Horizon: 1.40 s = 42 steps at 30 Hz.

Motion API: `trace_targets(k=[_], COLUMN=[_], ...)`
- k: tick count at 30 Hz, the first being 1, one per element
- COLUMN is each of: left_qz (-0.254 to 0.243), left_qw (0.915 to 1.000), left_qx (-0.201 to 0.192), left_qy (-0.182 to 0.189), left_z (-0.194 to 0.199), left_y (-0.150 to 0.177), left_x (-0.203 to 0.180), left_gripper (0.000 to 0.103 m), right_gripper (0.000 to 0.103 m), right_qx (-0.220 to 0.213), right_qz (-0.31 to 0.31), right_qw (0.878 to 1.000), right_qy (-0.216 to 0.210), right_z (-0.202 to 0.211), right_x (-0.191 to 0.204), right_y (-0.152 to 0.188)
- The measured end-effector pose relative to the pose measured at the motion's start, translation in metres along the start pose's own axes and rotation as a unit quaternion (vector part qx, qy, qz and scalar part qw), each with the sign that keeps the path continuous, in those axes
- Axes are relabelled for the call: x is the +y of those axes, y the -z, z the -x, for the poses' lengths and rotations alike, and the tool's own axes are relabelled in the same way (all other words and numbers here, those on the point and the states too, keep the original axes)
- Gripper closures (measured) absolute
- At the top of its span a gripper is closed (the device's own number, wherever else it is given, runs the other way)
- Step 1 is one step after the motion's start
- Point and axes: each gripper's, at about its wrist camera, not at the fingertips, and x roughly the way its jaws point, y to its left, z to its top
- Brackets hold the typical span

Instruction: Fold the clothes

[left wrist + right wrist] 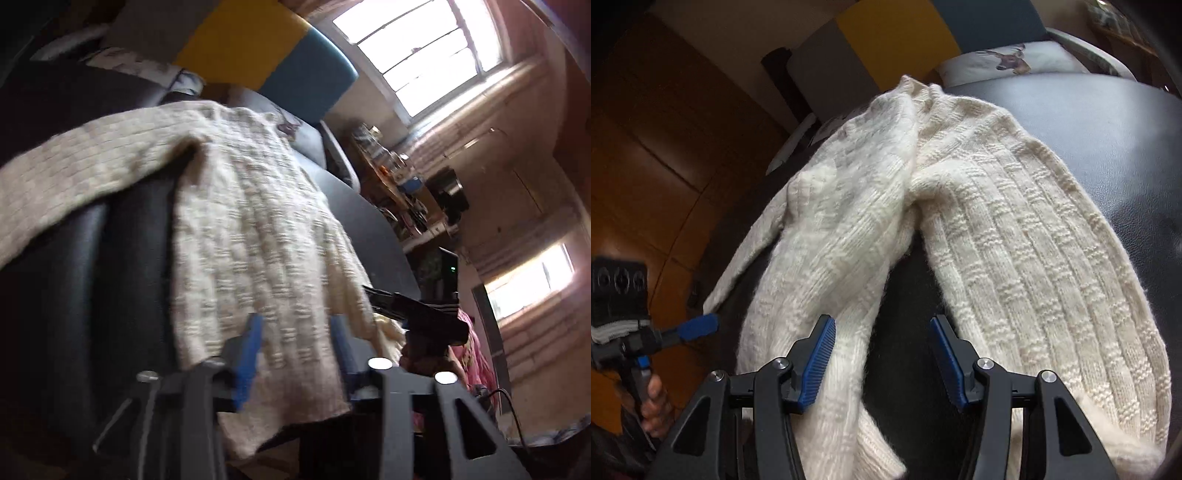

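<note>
Blue-padded jaws of the right gripper point(882, 360) stand parted over the near end of a cream knitted sweater point(1015, 240), with nothing pressed between the pads; one sleeve of the sweater runs just beside the left-hand pad and passes under the gripper's black frame, while dark surface shows in the gap. That sweater lies spread on a black leather-like tabletop point(1089, 122), its body ribbed and lying flat toward the right, a second sleeve stretching off toward the lower left. At that far edge the left gripper point(698, 326) shows from the side, held by a hand point(655, 402) on its grip, one blue tip close to the sleeve's end; contact cannot be told.

From the left wrist view, blurred, the left gripper point(295, 332) has its jaws apart with the knit cloth hanging down between them, and the pads do not seem to press on it. Past the sweater, the right gripper point(417, 310) shows as a dark shape. A cushion printed with a deer point(1012, 59) rests behind the tabletop.
</note>
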Motion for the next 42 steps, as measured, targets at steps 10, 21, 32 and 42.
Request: trace_targets(k=[10, 21, 32, 42], left_qz=[-0.065, -0.087, 0.059, 0.108], left_qw=[0.9868, 0.9852, 0.9964, 0.9933], left_qx=[0.135, 0.128, -0.058, -0.037], left_qy=[-0.061, -0.074, 0.016, -0.018], left_z=[-0.117, -0.121, -0.006, -0.012], left_y=[-0.032, -0.022, -0.039, -0.010], left_x=[-0.061, -0.049, 0.034, 0.078], left_gripper=[0.033, 0.091, 0.092, 0.091], right_gripper=[0.043, 0.043, 0.046, 0.044], right_qx=[0.018, -0.013, -0.059, -0.050], right_qz=[0.098, 0.044, -0.074, -0.161], right_qw=[0.989, 0.996, 0.992, 0.980], right_qy=[-0.105, -0.078, 0.088, -0.102], right_z=[-0.003, 0.019, 0.035, 0.007], right_x=[0.052, 0.006, -0.062, -0.054], right_y=[0.043, 0.032, 0.002, -0.014])
